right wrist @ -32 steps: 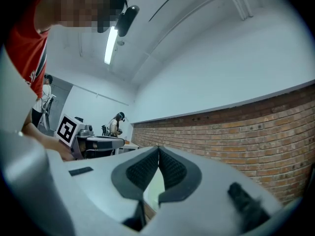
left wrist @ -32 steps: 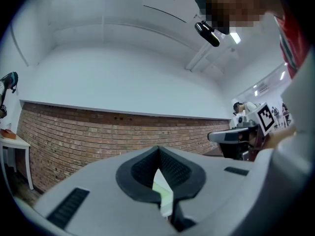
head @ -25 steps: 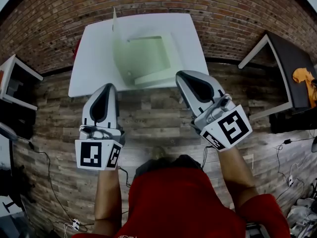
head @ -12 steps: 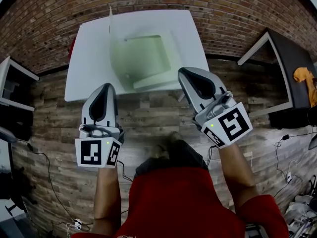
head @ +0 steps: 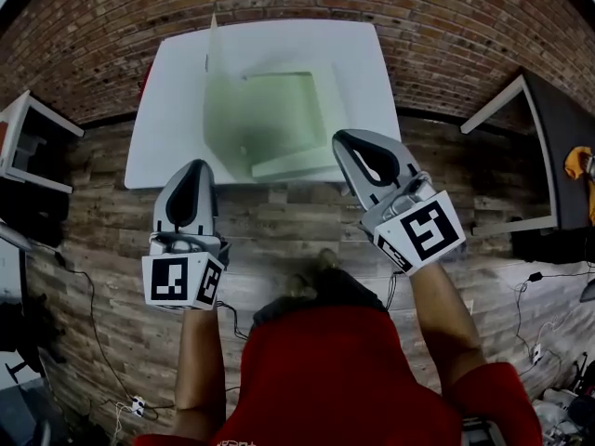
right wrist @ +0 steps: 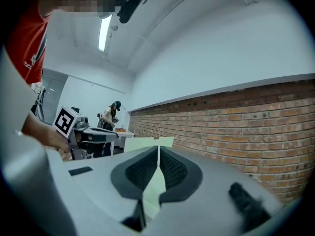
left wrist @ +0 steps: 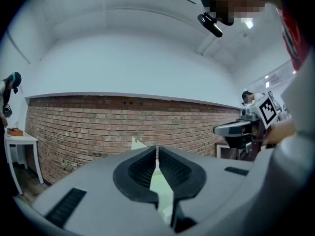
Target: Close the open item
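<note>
While shut tight on nothing at the jaws of left gripper (head: 193, 167) and right gripper (head: 348, 139), hovered by desk's (head: 172, 82) near edge. Open green box (head: 270, 114) toward that edge, left flap upright. Probably still the approach; next, needed reaching the flaps and folding them down.

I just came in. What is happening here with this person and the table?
A person in a red shirt stands before a white table and holds a gripper in each hand. On the table sits a pale green box, flaps open. The left gripper and the right gripper are at the table's near edge, jaws together and empty. Neither grips the box, so closing has not started.
</note>
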Motion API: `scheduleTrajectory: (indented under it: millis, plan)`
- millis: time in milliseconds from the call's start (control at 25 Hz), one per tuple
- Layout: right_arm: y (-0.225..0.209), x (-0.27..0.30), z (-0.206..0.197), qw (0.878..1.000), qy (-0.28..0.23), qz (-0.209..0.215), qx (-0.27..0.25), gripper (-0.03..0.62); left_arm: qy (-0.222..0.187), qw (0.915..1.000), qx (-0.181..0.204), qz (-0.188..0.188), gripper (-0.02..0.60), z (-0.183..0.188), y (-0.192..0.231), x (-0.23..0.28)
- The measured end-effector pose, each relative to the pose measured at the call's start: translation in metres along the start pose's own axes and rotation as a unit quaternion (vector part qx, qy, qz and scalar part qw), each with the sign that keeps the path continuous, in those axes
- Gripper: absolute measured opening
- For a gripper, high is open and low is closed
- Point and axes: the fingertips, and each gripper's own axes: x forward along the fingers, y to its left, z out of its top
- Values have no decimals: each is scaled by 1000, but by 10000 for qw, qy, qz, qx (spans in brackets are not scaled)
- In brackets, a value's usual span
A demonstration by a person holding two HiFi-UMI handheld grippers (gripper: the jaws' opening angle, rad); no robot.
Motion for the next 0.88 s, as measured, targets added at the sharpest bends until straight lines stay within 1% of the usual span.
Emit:
scheduleTrajectory:
  millis: [280, 360, 480, 560, 640, 840, 880]
  plan:
    - [-26, 12, -23, 9993, 159, 260, 208, 34, 123, 9993, 32, 342, 20, -11, 4, 13]
    - [-33, 15, -29, 9989, 198, 329, 251, 35, 150, 9991, 42, 402, 83, -12, 4, 17]
    - [-43, 20, -39, 9981, 296, 423, 321, 42, 212, 9985, 64, 495, 130, -15, 3, 25]
    - [-48, 24, -47, 9969, 396, 537, 406, 103, 285, 9980, 84, 559, 161, -18, 3, 29]
    - [-53, 27, -57, 9956, 509, 622, 479, 128, 368, 9971, 118, 657, 183, -23, 4, 34]
    - [-64, 34, -82, 9919, 924, 664, 558, 226, 617, 9938, 188, 902, 246, -37, 14, 44]
    - [-65, 36, -87, 9910, 1014, 681, 547, 234, 670, 9932, 199, 934, 253, -41, 17, 46]
